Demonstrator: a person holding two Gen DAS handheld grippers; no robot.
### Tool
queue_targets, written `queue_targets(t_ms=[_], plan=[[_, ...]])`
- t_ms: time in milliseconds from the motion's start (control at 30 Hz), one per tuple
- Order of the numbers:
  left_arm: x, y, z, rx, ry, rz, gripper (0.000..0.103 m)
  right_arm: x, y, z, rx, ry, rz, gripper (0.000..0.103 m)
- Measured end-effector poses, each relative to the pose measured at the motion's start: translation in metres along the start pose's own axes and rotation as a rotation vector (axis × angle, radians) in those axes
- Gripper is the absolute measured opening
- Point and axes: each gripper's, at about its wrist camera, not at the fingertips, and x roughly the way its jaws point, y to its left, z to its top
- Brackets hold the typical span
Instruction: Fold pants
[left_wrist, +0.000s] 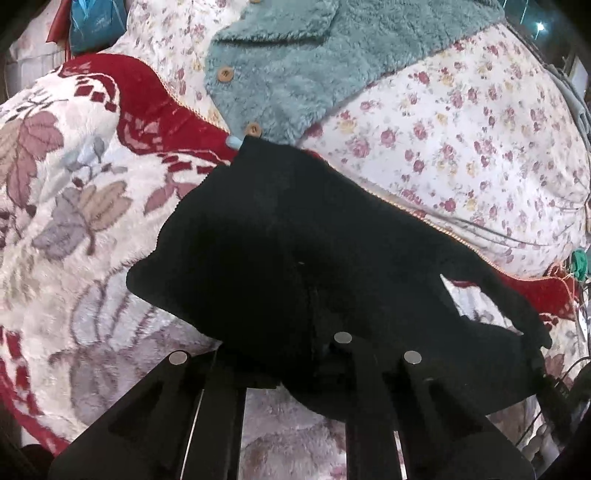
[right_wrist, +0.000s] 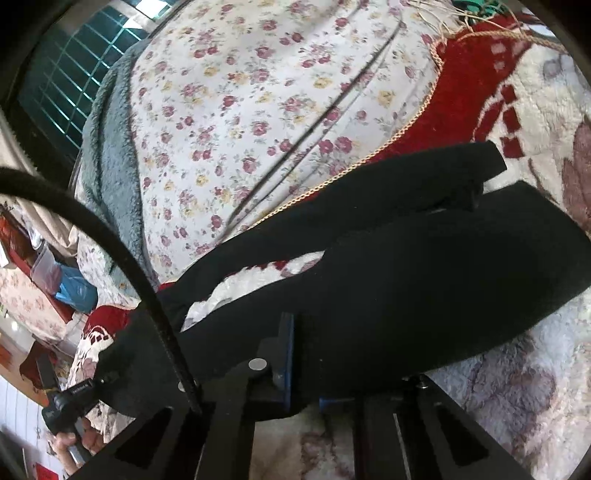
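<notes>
Left wrist view, L to R: your plush blanket (left_wrist: 74, 229), cream w/ leaf print and a red border, fills the left side. Top centre lies a teal fleece jacket (left_wrist: 280, 74) w/ wooden buttons, resting on a floral sheet (left_wrist: 461, 129) that runs off to the right. The black pants (left_wrist: 295, 251) spread across the middle, lying on the blanket, w/ the far edge reaching the jacket's hem. Your left gripper (left_wrist: 291, 373) sits at the bottom w/ the pants' near edge draped over its tips; fabric hides the tips, so can't tell if the fingers are closed on it.

Right wrist view, L to R: a black cable (right_wrist: 110, 236) arcs down the left side. Lower left, your other tool and hand show at the pants' far corner. The floral sheet (right_wrist: 240, 122) covers the top, and the blanket (right_wrist: 517, 92) lies to the right. The pants (right_wrist: 424, 288) run diagonally across centre, w/ a slit of blanket showing between two layers. Your right gripper (right_wrist: 306, 373) has fingers pinched onto the pants' near edge, the blue pad (right_wrist: 287, 354) pressed against the cloth.
</notes>
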Motion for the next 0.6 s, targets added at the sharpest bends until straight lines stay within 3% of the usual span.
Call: queue_targets(t_ms=[300, 467, 600], plan=[[-0.059, 0.022, -0.006, 0.033, -0.07, 0.028, 0.009, -0.021, 0.025, -0.027, -0.032, 0.047, 0.062, 0.007], [-0.065, 0.053, -0.026, 0.007, -0.023, 0.081, 0.009, -0.028, 0.03, -0.06, -0.012, 0.098, 0.103, 0.008], [-0.049, 0.06, -0.043, -0.001, 0.025, 0.106, 0.009, -0.033, -0.008, -0.059, 0.134, 0.078, 0.08, 0.017]])
